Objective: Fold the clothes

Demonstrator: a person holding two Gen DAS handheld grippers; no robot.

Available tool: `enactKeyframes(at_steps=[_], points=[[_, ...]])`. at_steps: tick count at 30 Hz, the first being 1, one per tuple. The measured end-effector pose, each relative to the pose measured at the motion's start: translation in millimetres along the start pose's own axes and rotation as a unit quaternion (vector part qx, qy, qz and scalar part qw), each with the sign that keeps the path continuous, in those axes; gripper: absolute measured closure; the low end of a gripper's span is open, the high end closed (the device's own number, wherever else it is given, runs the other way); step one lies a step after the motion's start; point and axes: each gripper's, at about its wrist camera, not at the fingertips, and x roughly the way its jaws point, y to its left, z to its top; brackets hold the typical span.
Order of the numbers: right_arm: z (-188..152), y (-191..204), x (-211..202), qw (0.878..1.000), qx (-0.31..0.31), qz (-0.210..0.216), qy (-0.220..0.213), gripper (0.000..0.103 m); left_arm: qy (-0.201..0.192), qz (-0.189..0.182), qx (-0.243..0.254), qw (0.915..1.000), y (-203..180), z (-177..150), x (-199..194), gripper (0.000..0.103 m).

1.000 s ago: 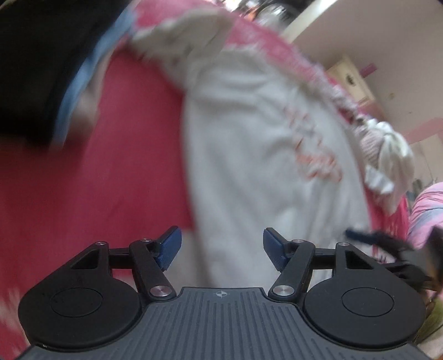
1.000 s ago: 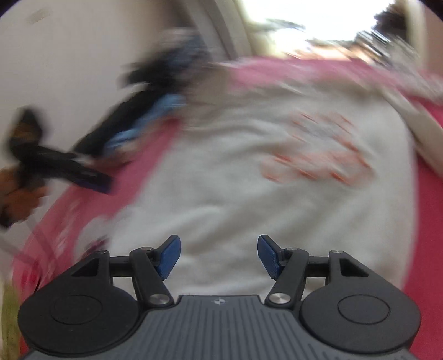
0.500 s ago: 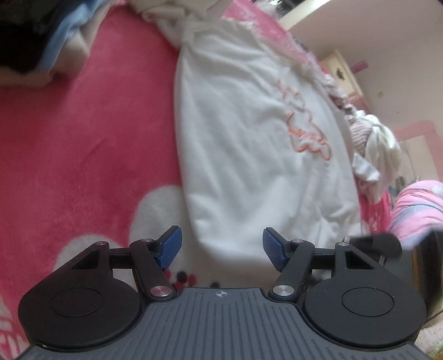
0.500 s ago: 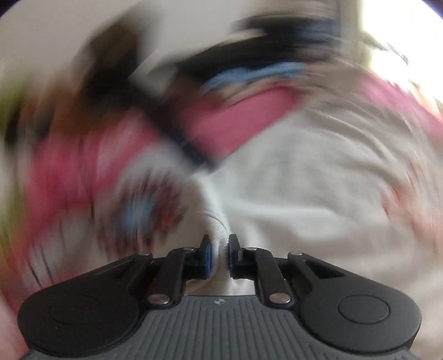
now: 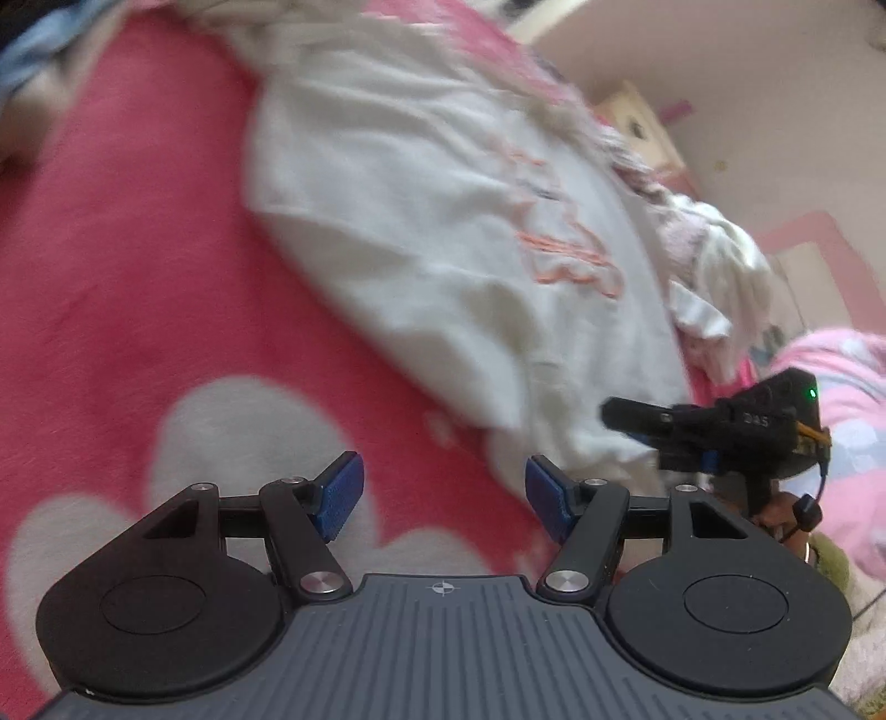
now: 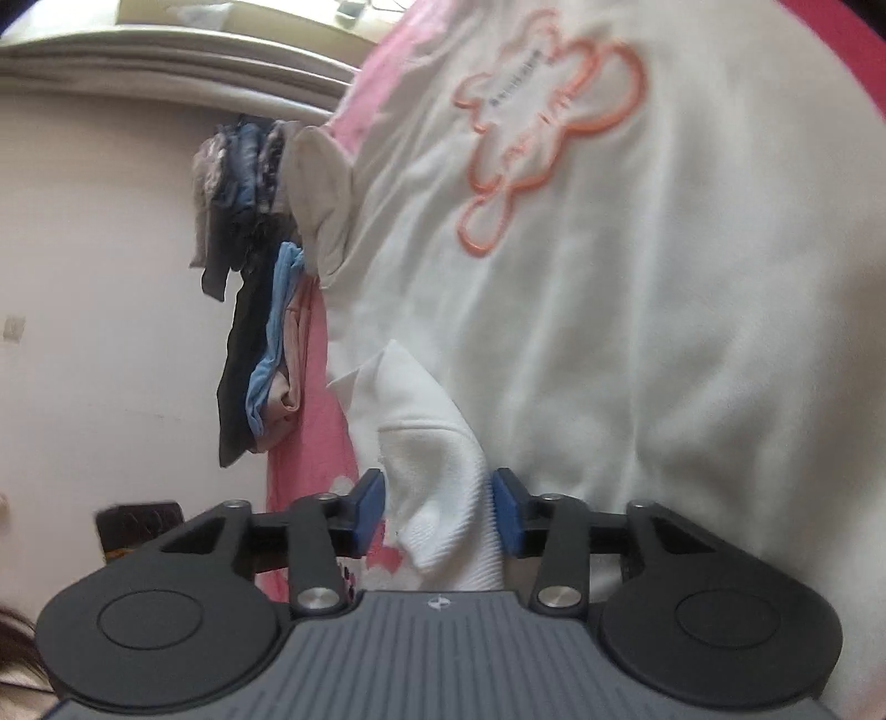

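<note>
A white sweatshirt (image 5: pixel 443 238) with an orange flower outline on its chest lies spread on a red and pink blanket (image 5: pixel 111 277). My left gripper (image 5: pixel 440 495) is open and empty, just above the blanket near the sweatshirt's lower edge. My right gripper (image 6: pixel 437 512) has its jaws part open, with the ribbed white hem (image 6: pixel 443 498) of the sweatshirt (image 6: pixel 637 332) bunched between the fingers. The right gripper also shows in the left wrist view (image 5: pixel 653 426), at the sweatshirt's lower right corner.
A pile of dark, blue and beige clothes (image 6: pixel 260 310) lies at the blanket's edge beyond the sweatshirt. More crumpled white and pink clothes (image 5: pixel 714 282) sit to the right. A pale wall and window ledge (image 6: pixel 166 50) are behind.
My right gripper had closed on the hem half a second ago; its jaws are now wider, with the hem still between them. The sweatshirt's lower corner has been pulled over. The left gripper stayed open.
</note>
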Motion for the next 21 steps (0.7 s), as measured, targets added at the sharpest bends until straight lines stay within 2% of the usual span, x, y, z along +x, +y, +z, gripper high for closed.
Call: enactKeyframes(at_steps=[3,7,10,12,14,16,17,19,20,21], points=[[1,5,-9,1.000,-0.016,-0.013,-0.017,0.055,-0.007,-0.009,0.062,0.9980,-24,5,11,0.039],[-1,2,-23,0.999,-0.007,-0.005,-0.049,0.054,-0.008,-0.005,0.150,0.9887,-52,9,30,0.041],[-2,-1,-31,0.998,-0.002,-0.004,-0.064,0.054,0.009,0.003,0.177,0.9842,-60,13,51,0.044],[-4,0,-35,0.997,-0.012,-0.009,-0.071,0.054,0.020,0.012,0.170,0.9852,-59,18,65,0.047],[-7,6,-39,0.996,-0.044,-0.015,-0.071,0.054,0.019,0.008,0.132,0.9910,-52,24,72,0.050],[-15,20,-40,0.991,-0.114,-0.027,-0.061,0.054,0.019,-0.009,0.081,0.9965,-43,32,73,0.051],[-20,28,-40,0.987,-0.150,-0.034,-0.054,0.054,0.019,-0.016,0.057,0.9981,-39,35,73,0.054],[-32,42,-36,0.975,-0.213,-0.056,-0.036,0.054,0.023,-0.025,0.024,0.9992,-34,38,75,0.066],[-38,46,-34,0.968,-0.238,-0.069,-0.030,0.054,0.026,-0.026,0.011,0.9993,-33,39,76,0.081],[-43,51,-32,0.961,-0.263,-0.082,-0.023,0.054,0.029,-0.027,0.000,0.9992,-31,39,77,0.088]])
